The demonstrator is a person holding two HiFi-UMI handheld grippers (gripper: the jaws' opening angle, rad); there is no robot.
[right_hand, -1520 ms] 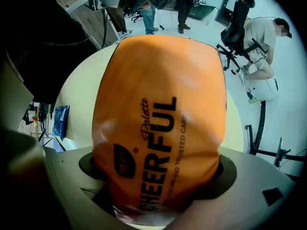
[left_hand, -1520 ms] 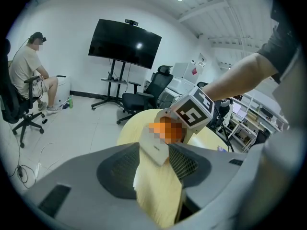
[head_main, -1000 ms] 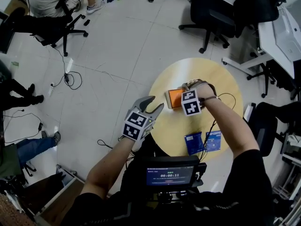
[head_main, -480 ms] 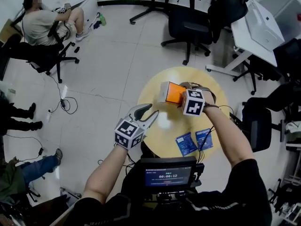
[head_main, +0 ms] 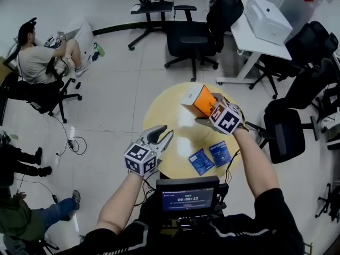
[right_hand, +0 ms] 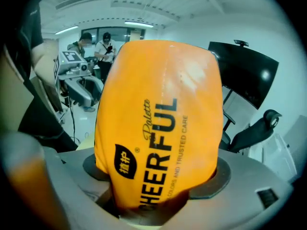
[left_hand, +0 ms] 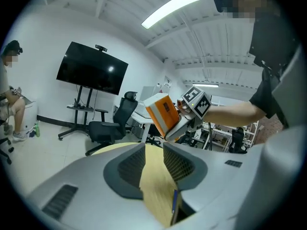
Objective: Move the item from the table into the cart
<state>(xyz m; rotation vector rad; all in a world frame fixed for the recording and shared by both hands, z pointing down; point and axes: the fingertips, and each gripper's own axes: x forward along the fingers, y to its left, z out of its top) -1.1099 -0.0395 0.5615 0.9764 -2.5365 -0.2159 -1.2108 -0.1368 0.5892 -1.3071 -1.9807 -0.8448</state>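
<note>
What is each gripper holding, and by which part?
Right gripper clamps the orange rectangular soft pack by one end; left gripper, jaws closing, holds nothing.

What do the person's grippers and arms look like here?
Both are light grey plastic, each with two curved jaws lined with dark pads: the left gripper, whose jaws are closing with nothing between them, and the right gripper. Each carries a white cube with black square markers. The person wears a black short-sleeved top. A thin black cable trails beside the right forearm.
</note>
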